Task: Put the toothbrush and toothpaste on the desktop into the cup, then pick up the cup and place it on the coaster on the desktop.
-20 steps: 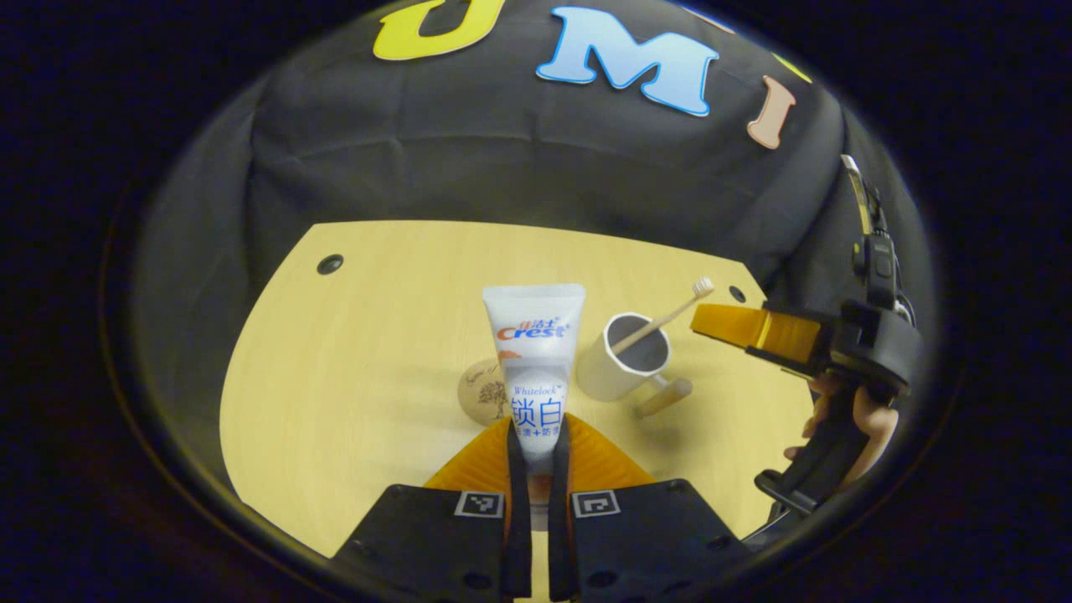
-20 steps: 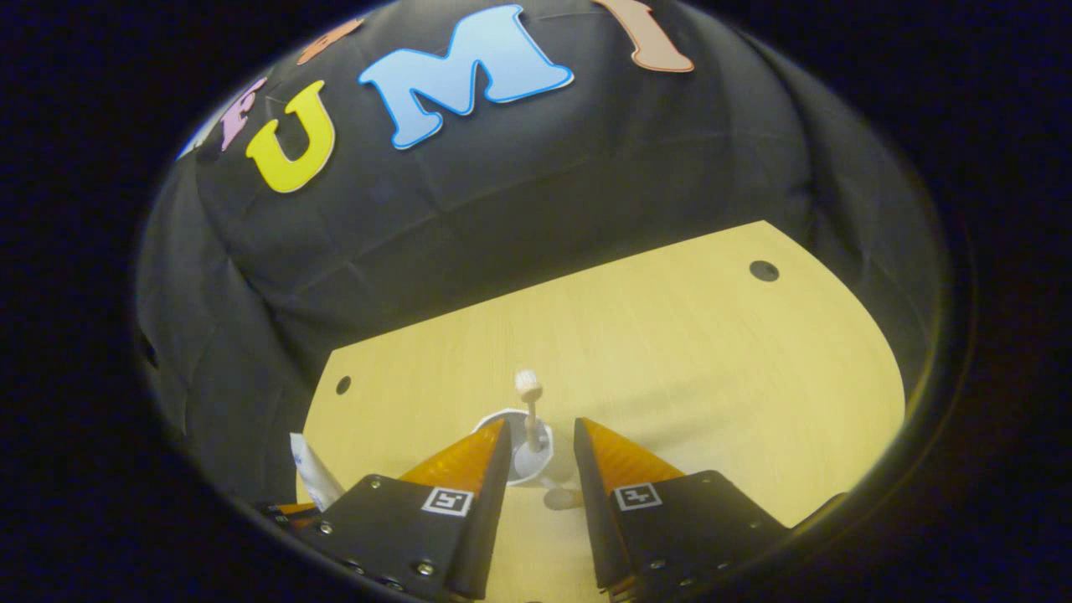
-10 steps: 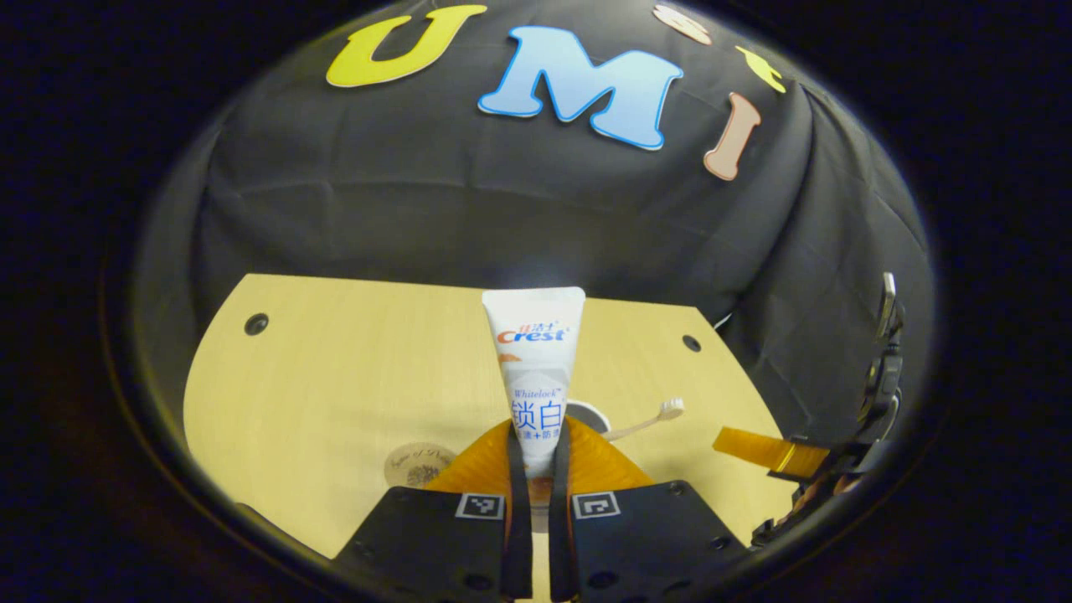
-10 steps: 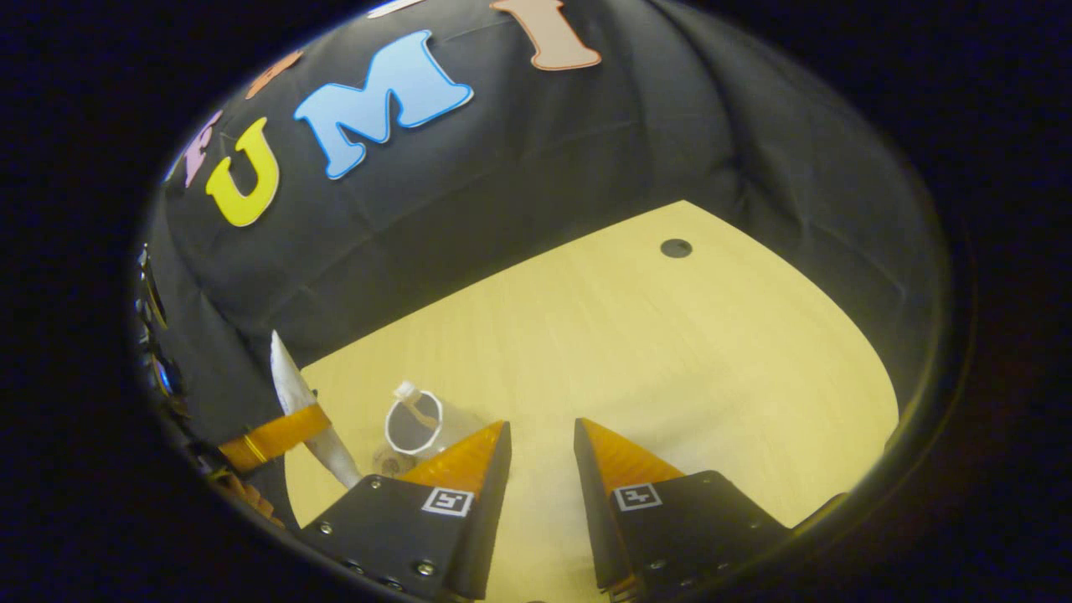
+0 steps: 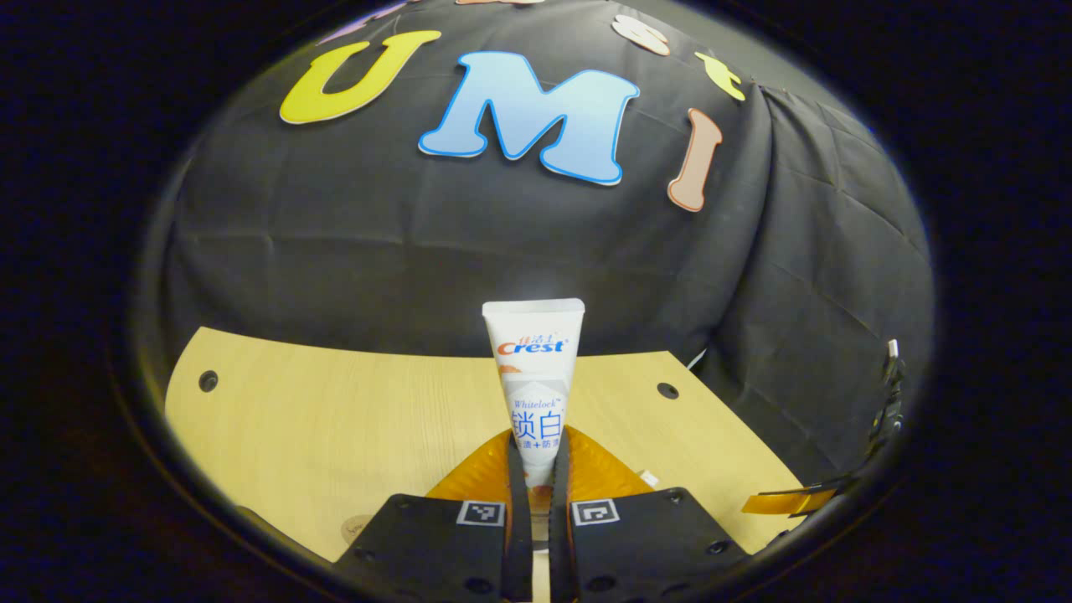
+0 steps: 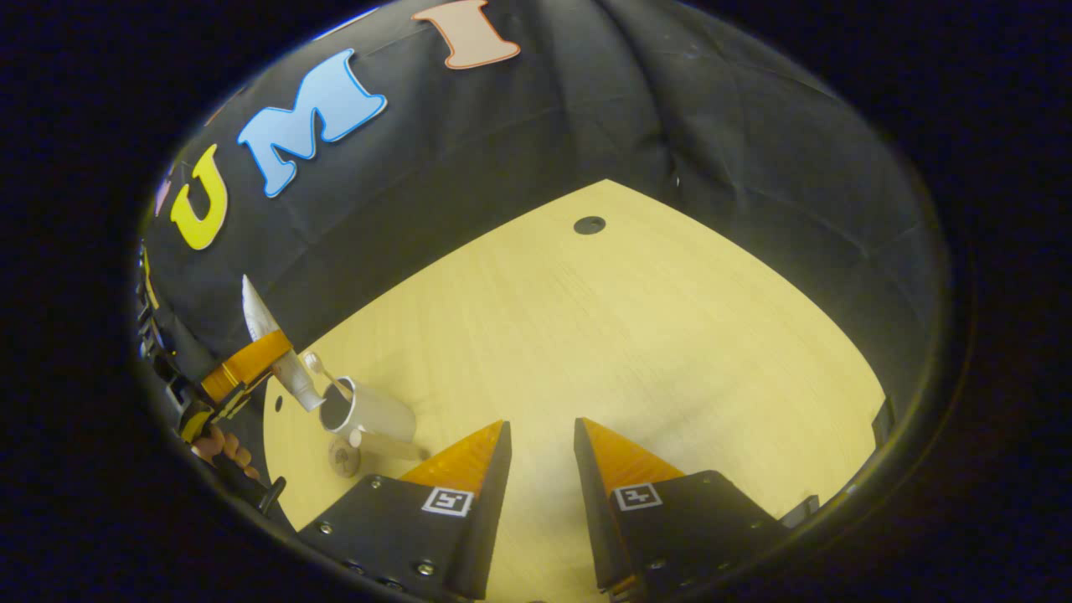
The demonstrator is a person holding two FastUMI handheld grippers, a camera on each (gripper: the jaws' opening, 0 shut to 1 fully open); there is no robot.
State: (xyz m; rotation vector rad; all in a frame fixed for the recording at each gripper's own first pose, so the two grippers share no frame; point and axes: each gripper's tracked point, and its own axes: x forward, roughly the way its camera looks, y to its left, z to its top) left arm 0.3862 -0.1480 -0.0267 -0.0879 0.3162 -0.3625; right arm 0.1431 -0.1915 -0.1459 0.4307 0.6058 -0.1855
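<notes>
We are seeing the white toothpaste tube [image 5: 533, 368] standing upright, crimped end up, pinched low on its body between the fingers of the left hand-held gripper [image 5: 536, 477]. In the right gripper view the toothpaste tube [image 6: 272, 352] is hanging tilted just over the mouth of the white cup [image 6: 368, 410], where the toothbrush [image 6: 322, 373] is leaning with its bristled head poking above the rim. The round wooden coaster [image 6: 343, 458] is lying flat on the bench [image 6: 628, 335], just beside the cup.

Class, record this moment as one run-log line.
left tool: shut on toothpaste, above cup | right tool: open | toothbrush: in cup | coaster: bare
</notes>
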